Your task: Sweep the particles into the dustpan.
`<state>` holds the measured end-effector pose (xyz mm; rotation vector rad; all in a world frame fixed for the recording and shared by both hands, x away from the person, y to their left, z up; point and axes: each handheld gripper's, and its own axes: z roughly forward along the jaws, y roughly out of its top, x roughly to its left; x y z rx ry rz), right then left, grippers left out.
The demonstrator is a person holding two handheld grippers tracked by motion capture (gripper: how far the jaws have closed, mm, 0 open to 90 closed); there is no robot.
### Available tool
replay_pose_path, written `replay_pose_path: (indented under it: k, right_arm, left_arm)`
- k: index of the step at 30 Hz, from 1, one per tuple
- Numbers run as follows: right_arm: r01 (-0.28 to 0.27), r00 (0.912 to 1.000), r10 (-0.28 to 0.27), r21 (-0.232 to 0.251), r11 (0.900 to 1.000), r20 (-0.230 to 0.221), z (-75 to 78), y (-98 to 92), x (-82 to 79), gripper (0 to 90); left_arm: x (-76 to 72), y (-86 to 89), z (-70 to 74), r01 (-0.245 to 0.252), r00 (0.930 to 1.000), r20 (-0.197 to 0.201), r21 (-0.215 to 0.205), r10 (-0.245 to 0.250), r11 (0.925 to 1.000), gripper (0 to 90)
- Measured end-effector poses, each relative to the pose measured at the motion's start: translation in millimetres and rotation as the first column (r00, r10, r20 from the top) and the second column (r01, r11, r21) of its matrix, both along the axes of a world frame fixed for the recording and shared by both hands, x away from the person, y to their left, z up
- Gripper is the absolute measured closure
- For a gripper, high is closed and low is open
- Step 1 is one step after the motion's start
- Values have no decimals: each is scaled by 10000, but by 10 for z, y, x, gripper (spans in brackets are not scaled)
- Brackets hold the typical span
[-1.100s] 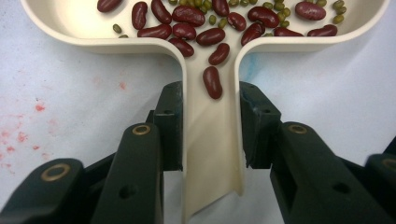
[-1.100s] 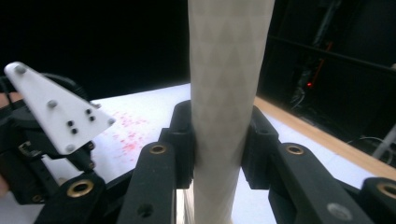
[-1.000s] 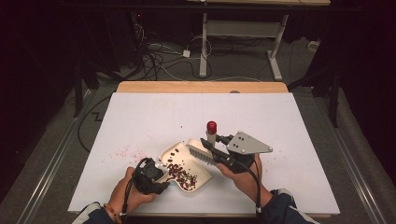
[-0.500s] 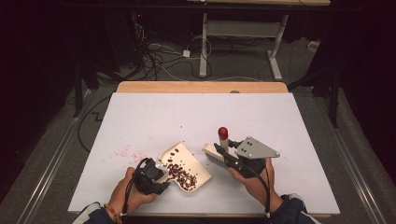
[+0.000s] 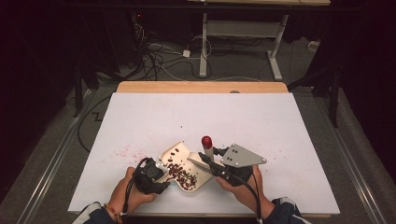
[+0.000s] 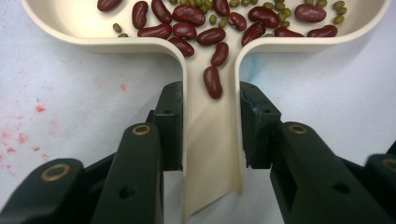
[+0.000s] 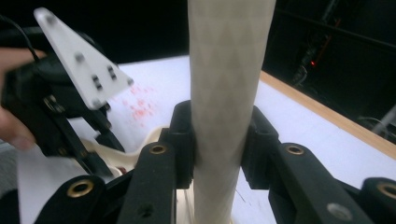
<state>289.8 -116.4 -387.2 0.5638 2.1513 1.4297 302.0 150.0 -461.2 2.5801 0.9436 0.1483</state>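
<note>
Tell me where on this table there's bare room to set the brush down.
The far half of the white table, up to its wooden edge, is bare, and so is the right side beyond the right gripper. It is crowded near the front, around the dustpan of beans, with red specks left of it.

On the white table [image 5: 140,116]: one cream dustpan [image 5: 180,156], one red-tipped brush [image 5: 207,147], two hand-held grippers — left [image 5: 156,179], right [image 5: 210,163]. Inside the pan — a heap of red kidney beans [image 6: 187,30], about twenty visible up close, plus small green beans [image 6: 243,4] too many to count.
</note>
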Motion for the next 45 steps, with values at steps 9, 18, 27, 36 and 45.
replay_pose_path:
  k: [9,18,27,36,45]
  right_arm:
    - [548,9985,-550,358,9979,37,122,-243,42,707]
    - [915,9958,-915,-81,9958,-73,-27,-283,113,707]
    - [72,9996,-58,483,9988,-286,-5,-162,51,707]
    - [328,9991,-350,896,9954,224,108,-254,184,707]
    - [526,9873,-663,964,9940,1443,16,-40,923,706]
  left_arm:
    - [-10,6,17,26,10000,32,124,-26,9999,636]
    - [-10,-4,10,-25,10000,31,159,24,9999,636]
    - [-11,-2,15,-42,10000,75,130,41,9999,636]
    - [6,41,19,-227,9997,66,43,227,9997,635]
    - [35,68,-1,-286,9996,-28,-62,285,9996,635]
